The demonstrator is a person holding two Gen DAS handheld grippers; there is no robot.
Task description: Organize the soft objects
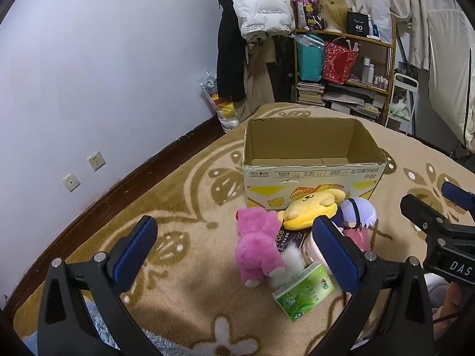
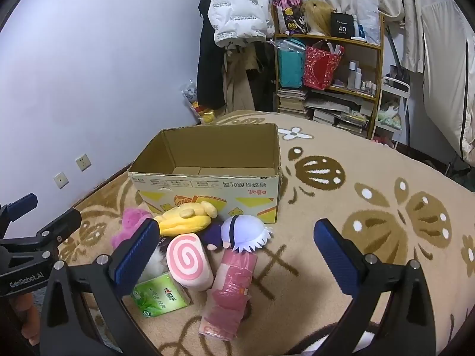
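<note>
Both tools, left tool (image 1: 234, 243) and right tool (image 2: 237, 246), hover spread wide, empty. Soft toys (image 2: 185, 216) are heaped at six o'clock of the empty cardboard box (image 2: 207, 190). Nothing's picked yet; next, close on one plush.

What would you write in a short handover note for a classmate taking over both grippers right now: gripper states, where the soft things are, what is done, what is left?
Left gripper: open, empty, hovering over the pile.
Right gripper: open, empty, also above the pile.
Cardboard box: open on the rug, nothing visible inside.
In front of it, bunched together: pink plush, yellow plush, purple-haired doll, pink swirl roll cushion, green tissue pack, pink wrapped pack.
Done: nothing boxed yet.
Left: probably moving every soft item into the box, one at a time.
</note>
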